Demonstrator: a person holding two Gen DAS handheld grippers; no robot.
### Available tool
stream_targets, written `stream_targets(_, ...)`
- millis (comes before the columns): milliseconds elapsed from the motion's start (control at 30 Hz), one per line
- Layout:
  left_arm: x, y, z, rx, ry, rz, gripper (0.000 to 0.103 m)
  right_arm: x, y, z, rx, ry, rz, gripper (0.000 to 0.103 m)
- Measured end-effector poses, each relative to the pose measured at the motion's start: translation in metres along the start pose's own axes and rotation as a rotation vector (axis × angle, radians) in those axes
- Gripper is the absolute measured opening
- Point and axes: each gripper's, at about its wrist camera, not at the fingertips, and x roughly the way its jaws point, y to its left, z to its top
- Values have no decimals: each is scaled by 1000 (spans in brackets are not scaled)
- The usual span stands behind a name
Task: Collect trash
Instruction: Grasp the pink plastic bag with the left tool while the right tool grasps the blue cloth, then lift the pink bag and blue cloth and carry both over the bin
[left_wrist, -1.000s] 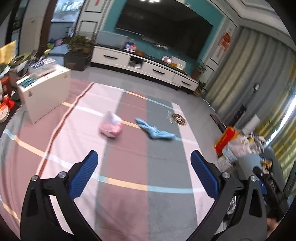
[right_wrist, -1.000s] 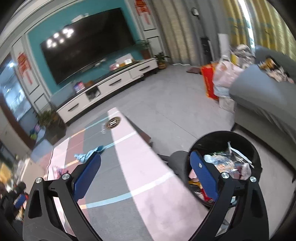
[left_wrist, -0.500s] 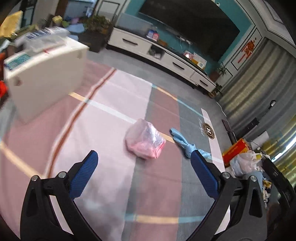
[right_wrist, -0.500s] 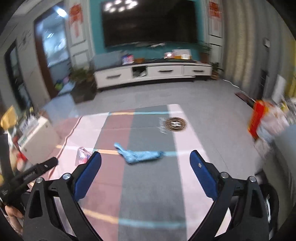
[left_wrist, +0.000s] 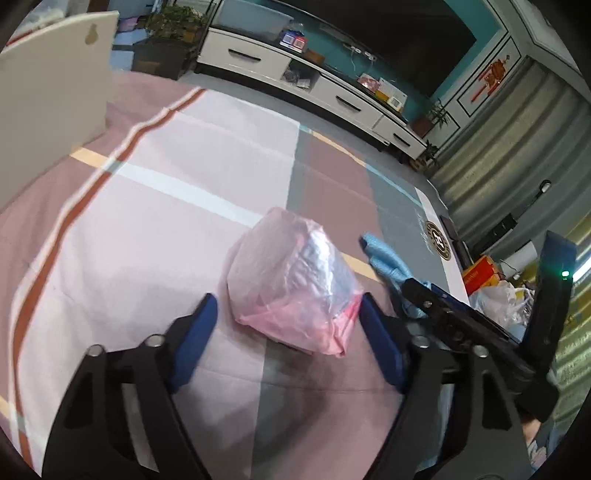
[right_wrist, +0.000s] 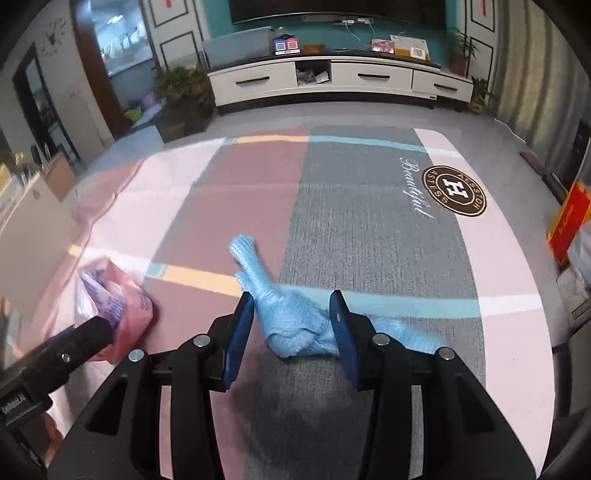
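A pink plastic bag (left_wrist: 295, 280) lies on the striped rug (left_wrist: 155, 206), between the closing pads of the left claw (left_wrist: 286, 317). Just beside it, a crumpled blue cloth (right_wrist: 291, 314) sits between the closing pads of the right claw (right_wrist: 291, 325), neither gripped yet.

A: Even daylight fills the room in both views; it looks brightest at the right edge of the left wrist view, by the curtains (left_wrist: 517, 147).

B: Shadows?

A: Soft dark patches on the rug (right_wrist: 369, 221) just under each claw. Fisheye bending curves the TV cabinet (right_wrist: 332, 77), with black corners. The rug's left side smears with motion blur.
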Motion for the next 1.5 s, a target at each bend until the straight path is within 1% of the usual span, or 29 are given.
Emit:
stream_targets(33, -1, 2, -1, -1, 1, -2, 62, 2, 5, -3, -37, -3, -48, 43)
stream_targets(67, -1, 3, -2, -3, -1, 13, 58, 4, 8, -6, -66, -1, -75, 40)
stream_targets(100, -1, 3, -3, -3, -8, 21, 55, 7, 11, -10, -83, 9, -91, 36)
stream_targets(200, -4, 4, -5, -6, -24, 41, 49, 6, 8, -12, -69, 0, -92, 33)
stream_targets(267, -11, 1, -6, 8, -46, 89, 47, -4, 8, -10, -57, -12, -71, 32)
stream_targets(333, -19, -3, -4, 18, -70, 104, 47, -20, 11, -7, -63, -44, -73, 32)
stream_targets(400, -39, -10, -1, 9, -107, 94, 47, -35, 12, -2, -59, -67, -63, 32)
stream_targets(433, -46, -14, 1, 8, -120, 89, 47, -49, 13, 1, -54, -86, -47, 32)
stream_targets(500, -67, -24, 3, 18, -157, 82, 47, -78, 17, 7, -53, -131, -49, 32)
stream_targets(667, -134, -61, -4, 124, -250, 102, 47, -146, 17, 8, -35, -209, -23, 32)
stream_targets(700, -142, -66, -6, 137, -264, 102, 47, -156, 15, 7, -24, -221, -16, 33)
stream_targets(733, -152, -70, -10, 152, -279, 102, 47, -171, 13, 3, -4, -237, -3, 33)
stream_targets(800, -172, -80, -18, 180, -299, 108, 47, -188, 9, -4, 23, -245, -1, 33)
stream_targets(867, -181, -87, -26, 187, -306, 108, 47, -201, 5, -13, 46, -260, 3, 33)
stream_targets(967, -197, -91, -49, 190, -298, 88, 48, -216, -1, -34, 78, -269, 19, 33)
stream_targets(1067, -205, -89, -68, 168, -287, 69, 48, -220, -3, -50, 91, -255, 10, 33)
stream_targets(1133, -209, -92, -81, 181, -279, 70, 48, -225, -1, -63, 90, -246, 4, 33)
stream_targets(1267, -224, -98, -96, 209, -306, 76, 48, -236, 2, -79, 93, -238, 12, 33)
stream_targets(1433, -249, -102, -111, 213, -336, 33, 48, -256, 2, -98, 112, -256, 30, 33)
stream_targets(1500, -262, -106, -116, 221, -368, 25, 48, -261, 0, -104, 121, -266, 30, 33)
